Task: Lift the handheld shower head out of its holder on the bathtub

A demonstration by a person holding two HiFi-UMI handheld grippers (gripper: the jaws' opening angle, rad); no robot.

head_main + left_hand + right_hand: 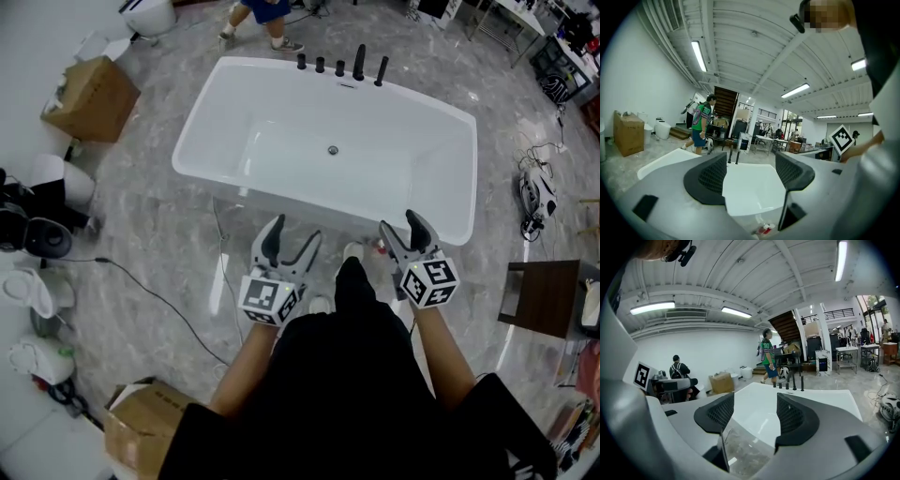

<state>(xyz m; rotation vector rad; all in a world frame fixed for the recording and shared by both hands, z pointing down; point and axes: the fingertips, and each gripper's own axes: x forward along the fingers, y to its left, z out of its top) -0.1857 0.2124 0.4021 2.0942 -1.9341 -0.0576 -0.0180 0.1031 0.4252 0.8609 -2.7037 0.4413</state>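
Note:
A white bathtub (450, 225) stands on the marble floor ahead of me. Several black fittings (330, 66) line its far rim. The slim black handheld shower head (382, 70) stands upright in its holder at the right end of that row, also seen in the right gripper view (802, 383). My left gripper (293, 239) is open and empty just short of the tub's near rim. My right gripper (401, 229) is open too, over the near rim at the right. Both are far from the fittings. Each gripper view shows open jaws (750, 171) (752, 411) with the tub beyond.
A cardboard box (89, 98) and toilets (37, 291) stand at the left, with a cable (159, 300) across the floor. Another box (141, 427) is near my left side. A person (262, 19) walks beyond the tub. A dark stool (544, 295) and a floor tool (536, 192) are at right.

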